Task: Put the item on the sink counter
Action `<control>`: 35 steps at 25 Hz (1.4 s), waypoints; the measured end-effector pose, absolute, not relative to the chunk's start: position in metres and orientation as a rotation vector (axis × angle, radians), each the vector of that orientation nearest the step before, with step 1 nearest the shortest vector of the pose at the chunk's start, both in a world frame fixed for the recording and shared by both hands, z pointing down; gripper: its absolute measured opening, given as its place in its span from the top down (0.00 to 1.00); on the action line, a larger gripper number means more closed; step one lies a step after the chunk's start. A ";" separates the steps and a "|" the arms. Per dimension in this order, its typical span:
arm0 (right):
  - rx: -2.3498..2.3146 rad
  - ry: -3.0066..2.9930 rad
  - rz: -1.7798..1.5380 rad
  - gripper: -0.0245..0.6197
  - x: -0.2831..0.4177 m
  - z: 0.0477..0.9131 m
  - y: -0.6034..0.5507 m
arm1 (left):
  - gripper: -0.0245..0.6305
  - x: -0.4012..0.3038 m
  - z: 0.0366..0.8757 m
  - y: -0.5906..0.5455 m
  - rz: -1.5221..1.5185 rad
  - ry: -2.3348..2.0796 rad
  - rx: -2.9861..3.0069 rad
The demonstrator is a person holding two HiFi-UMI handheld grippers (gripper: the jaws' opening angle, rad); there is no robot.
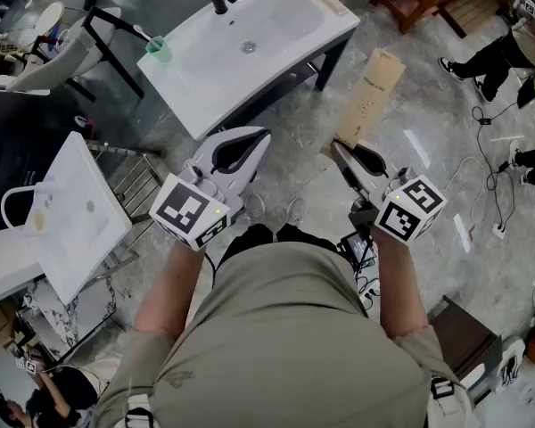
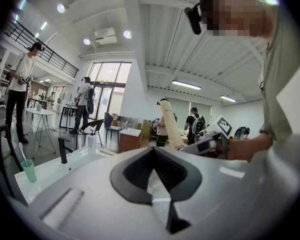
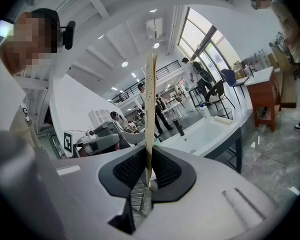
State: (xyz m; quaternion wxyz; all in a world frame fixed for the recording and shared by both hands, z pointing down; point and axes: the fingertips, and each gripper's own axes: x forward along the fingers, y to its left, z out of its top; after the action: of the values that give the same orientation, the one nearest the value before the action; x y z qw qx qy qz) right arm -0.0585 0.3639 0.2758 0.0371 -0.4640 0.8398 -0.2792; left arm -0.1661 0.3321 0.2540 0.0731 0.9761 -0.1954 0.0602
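Tan flat cardboard pack [image 1: 370,96] stands up from the right gripper [image 1: 341,147], pinched at 1 end only between its 2 jaws, well apart from the white sink counter [image 1: 276,69]. Held that low, the long pack could pivot or slide out on the way over, or knock the green cup [image 1: 158,50] at the counter's edge. The left gripper [image 1: 250,137] is closed on nothing. Dark print runs along the pack, too small to read.

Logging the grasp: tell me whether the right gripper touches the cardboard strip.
Touching. In the right gripper view, the right gripper has its jaws clamped on the lower end of the cardboard strip.
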 end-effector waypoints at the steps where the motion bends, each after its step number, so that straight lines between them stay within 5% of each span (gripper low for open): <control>1: -1.423 2.577 -0.855 0.89 -0.059 0.276 0.363 | 0.96 -0.166 0.253 0.331 0.183 -0.589 2.933; 35: -1.400 2.547 -0.856 0.89 0.019 0.284 0.356 | 0.96 -0.085 0.260 0.323 0.229 -0.605 2.942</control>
State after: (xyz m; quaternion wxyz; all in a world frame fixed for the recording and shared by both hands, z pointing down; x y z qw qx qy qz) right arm 0.0185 0.3557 0.2841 0.0558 -0.4614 0.8393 -0.2819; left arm -0.0847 0.3230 0.2598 0.0647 0.9746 -0.2004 0.0757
